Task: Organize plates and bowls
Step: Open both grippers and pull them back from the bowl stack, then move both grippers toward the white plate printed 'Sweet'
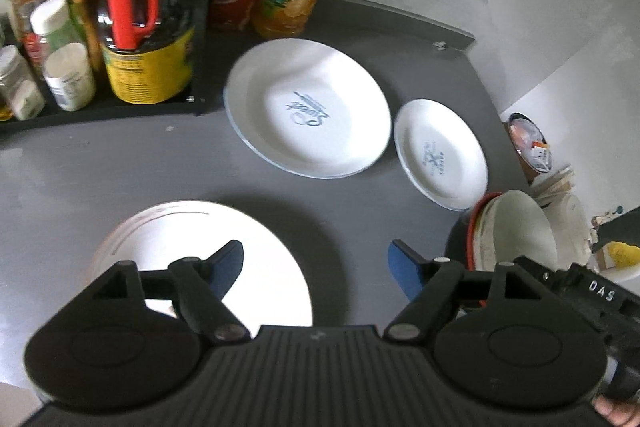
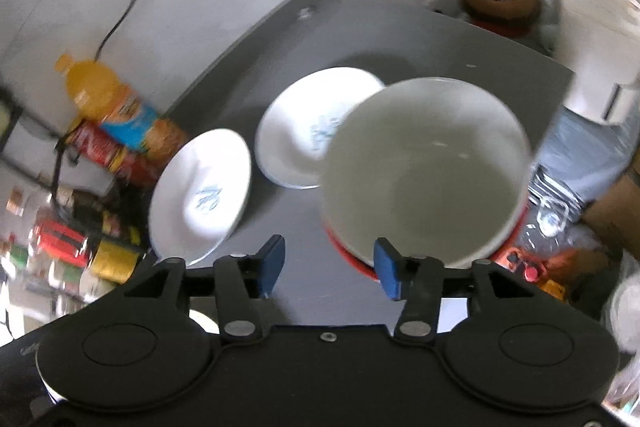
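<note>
Left wrist view: both tools spread apart and empty over a grey table [image 1: 100, 171] of glazed white dishes.

Large plate [image 1: 308, 107] sits in the upper middle of the frame, small plate [image 1: 440, 155] just beside it to the right, apart from it or barely touching; a third white plate [image 1: 192, 251] lies at lower left under the left tool [image 1: 316, 263], whose blue pads [image 1: 228, 267] stand wide. At the right edge a white bowl [image 1: 516, 227] is nested in a red-rimmed one. In the right wrist view that bowl [image 2: 424, 167] fills the centre right, its near rim by one pad of the right tool [image 2: 328, 263], jaws apart, not clamped. Judgement: these look like stiff, smooth, breakable ceramic, fairly heavy and slippery; pinch a rim edge squarely and keep each dish level.
</note>
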Tool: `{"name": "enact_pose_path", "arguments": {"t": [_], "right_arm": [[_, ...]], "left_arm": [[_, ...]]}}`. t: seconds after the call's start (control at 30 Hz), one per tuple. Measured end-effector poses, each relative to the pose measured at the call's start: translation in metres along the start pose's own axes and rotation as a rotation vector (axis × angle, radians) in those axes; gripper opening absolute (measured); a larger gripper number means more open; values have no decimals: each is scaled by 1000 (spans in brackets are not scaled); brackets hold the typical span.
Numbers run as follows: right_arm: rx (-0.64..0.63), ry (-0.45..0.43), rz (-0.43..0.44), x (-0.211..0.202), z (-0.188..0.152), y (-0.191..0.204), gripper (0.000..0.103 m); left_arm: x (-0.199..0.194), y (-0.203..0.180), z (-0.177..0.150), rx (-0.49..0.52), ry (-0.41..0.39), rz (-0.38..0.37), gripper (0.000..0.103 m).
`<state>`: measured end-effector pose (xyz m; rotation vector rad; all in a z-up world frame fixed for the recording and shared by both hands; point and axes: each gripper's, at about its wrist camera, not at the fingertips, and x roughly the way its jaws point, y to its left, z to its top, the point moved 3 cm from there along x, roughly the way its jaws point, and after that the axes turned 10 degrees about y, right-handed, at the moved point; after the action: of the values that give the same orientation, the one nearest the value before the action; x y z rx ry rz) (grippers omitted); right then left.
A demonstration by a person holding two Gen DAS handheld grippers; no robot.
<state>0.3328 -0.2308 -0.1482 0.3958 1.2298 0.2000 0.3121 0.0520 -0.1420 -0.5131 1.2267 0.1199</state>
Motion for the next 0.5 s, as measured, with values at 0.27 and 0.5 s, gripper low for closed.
{"name": "enact_pose_path", "arguments": {"t": [0.27, 0.5], "right_arm": [[-189, 65, 36, 6, 2, 29, 61], [-419, 103, 36, 4, 6, 53, 76]], "left_arm": [[-10, 13, -11, -28, -7, 61, 79], [-11, 15, -18, -90, 5, 90, 79]]}}
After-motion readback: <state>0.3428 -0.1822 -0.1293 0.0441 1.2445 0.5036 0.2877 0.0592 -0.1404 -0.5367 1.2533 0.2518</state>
